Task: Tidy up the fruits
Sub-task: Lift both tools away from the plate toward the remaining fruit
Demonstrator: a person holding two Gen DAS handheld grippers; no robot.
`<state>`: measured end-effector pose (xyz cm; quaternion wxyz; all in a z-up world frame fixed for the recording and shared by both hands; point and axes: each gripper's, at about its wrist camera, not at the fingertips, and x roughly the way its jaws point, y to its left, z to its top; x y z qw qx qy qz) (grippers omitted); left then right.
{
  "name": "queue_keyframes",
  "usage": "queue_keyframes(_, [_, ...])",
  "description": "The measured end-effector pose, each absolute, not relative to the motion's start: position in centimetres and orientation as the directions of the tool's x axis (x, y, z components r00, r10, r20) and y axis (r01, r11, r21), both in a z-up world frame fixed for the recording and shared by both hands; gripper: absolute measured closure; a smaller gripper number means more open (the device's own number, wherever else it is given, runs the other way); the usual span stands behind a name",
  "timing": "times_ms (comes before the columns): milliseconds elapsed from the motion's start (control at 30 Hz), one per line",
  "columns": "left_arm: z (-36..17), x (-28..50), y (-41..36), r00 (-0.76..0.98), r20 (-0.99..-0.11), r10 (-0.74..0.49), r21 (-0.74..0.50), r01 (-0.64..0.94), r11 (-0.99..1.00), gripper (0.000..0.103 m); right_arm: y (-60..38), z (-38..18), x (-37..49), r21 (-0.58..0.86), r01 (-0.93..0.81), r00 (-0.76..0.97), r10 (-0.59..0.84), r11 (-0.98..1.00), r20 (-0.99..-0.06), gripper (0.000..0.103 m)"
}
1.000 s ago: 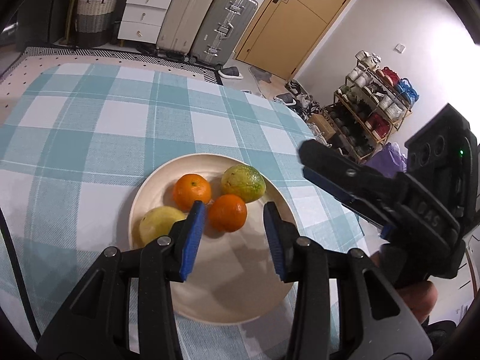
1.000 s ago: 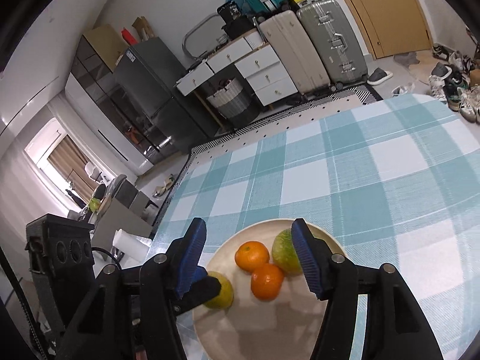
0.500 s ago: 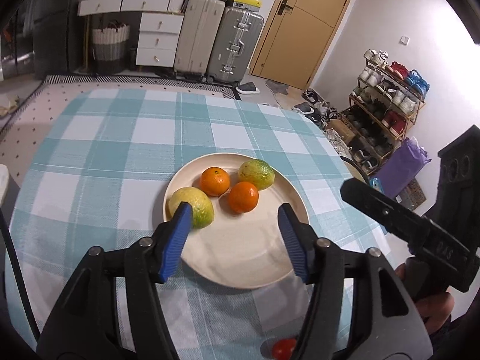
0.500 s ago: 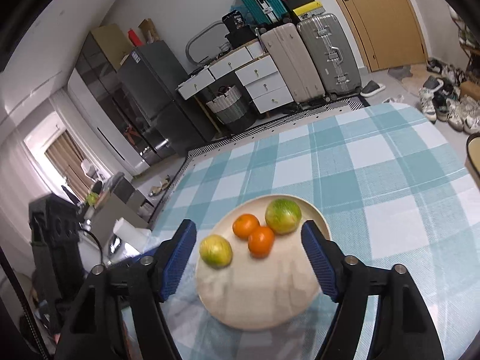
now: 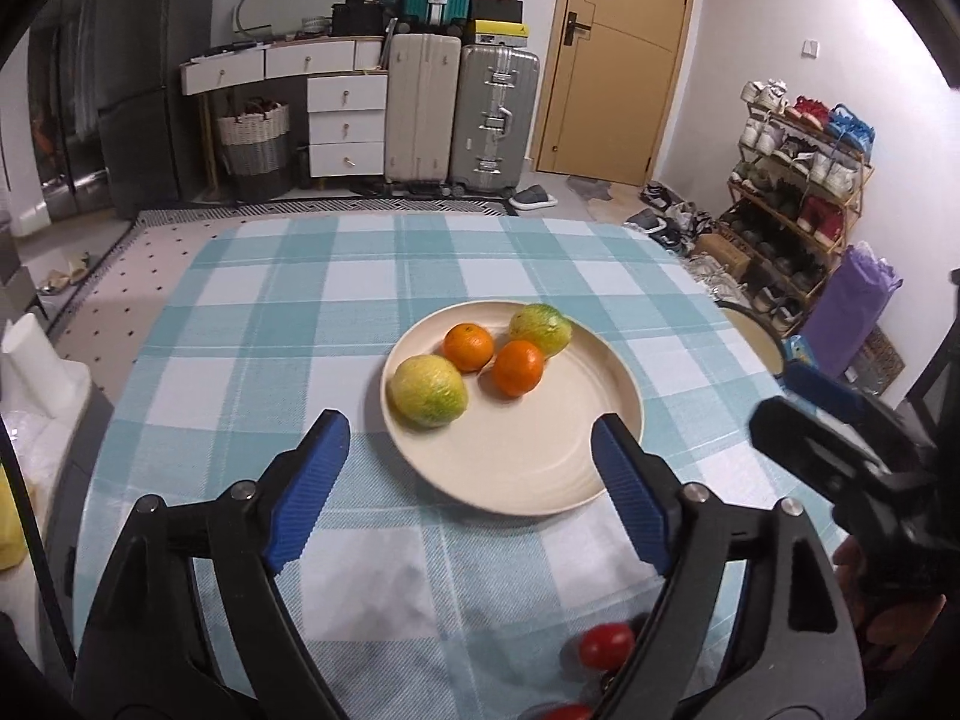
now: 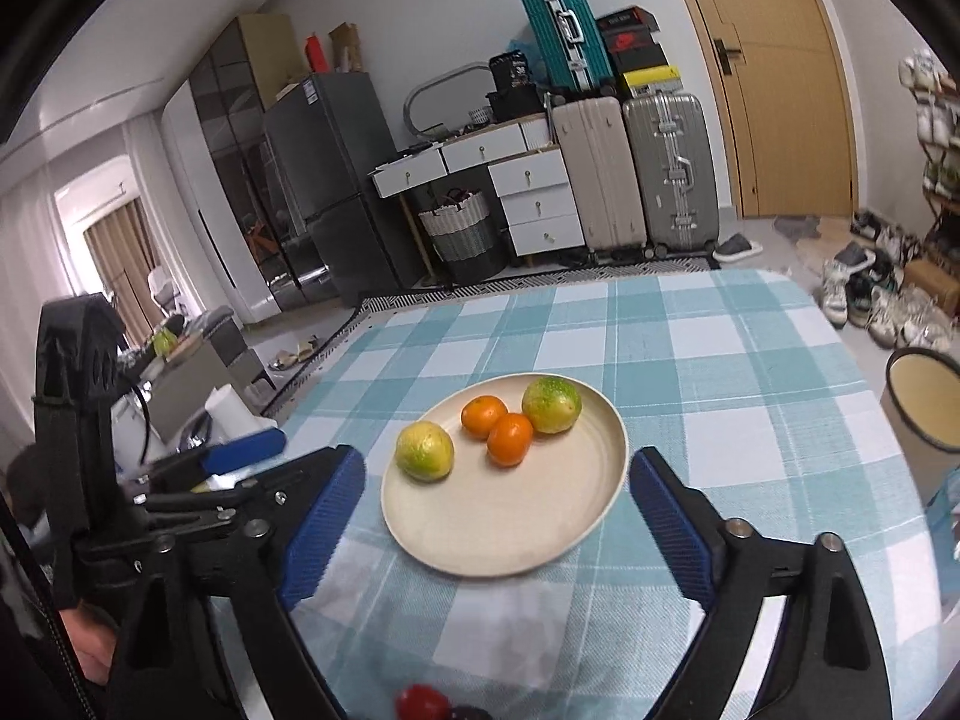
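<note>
A teal-and-white checked tablecloth point(image 5: 372, 300) covers the table. Both grippers hang over its near part. The left gripper point(image 5: 471, 468), black with blue pads, is released, jaws spread wide and empty. The right gripper point(image 6: 498, 495) is likewise spread apart with nothing between its pads; the left wrist view shows it at 3 o'clock.

A round cream plate point(image 5: 540, 462) sits near the cloth's centre, beyond the left gripper's fingertips. It carries 4 fruits, all in its far half. The larger yellow-green citrus fruit point(image 5: 427, 390) lies at the plate's 9 o'clock. The second green-yellow fruit point(image 5: 540, 328) lies at 12 o'clock. Between them sit 2 small oranges: the far orange point(image 5: 468, 347) at 11 o'clock and the near orange point(image 5: 518, 367) just beside it, close to the second green-yellow fruit.

Small red round fruits point(image 5: 606, 646), partly hidden, lie on the cloth at 6 o'clock, well apart from the plate.
</note>
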<state>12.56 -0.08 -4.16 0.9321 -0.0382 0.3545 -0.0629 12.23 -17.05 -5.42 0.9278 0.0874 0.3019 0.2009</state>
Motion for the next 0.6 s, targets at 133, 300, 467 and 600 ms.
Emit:
queue_keyframes(133, [-4.3, 11.3, -0.1, 0.735, -0.663, -0.14, -0.111, 0.089, 0.99, 0.019, -17.1, -5.3, 10.2, 0.24, -0.333, 0.763, 0.411, 0.912, -0.499, 0.004])
queue_keyframes(300, [-4.6, 9.5, -0.4, 0.737, -0.665, -0.122, -0.092, 0.082, 0.992, 0.019, -17.1, -5.3, 8.0, 0.208, -0.341, 0.783, 0.399, 0.917, -0.477, 0.001])
queue_keyframes(467, [-5.2, 7.7, -0.3, 0.74, -0.665, -0.098, -0.087, 0.054, 0.995, 0.008, -17.1, -5.7, 6.2, 0.184, -0.35, 0.792, 0.394, 0.919, -0.467, 0.0])
queue_keyframes(600, [-5.8, 6.3, -0.1, 0.746, -0.659, -0.094, -0.092, 0.045, 0.995, 0.002, -16.7, -6.2, 4.7, 0.163, -0.348, 0.792, 0.382, 0.923, -0.476, 0.0])
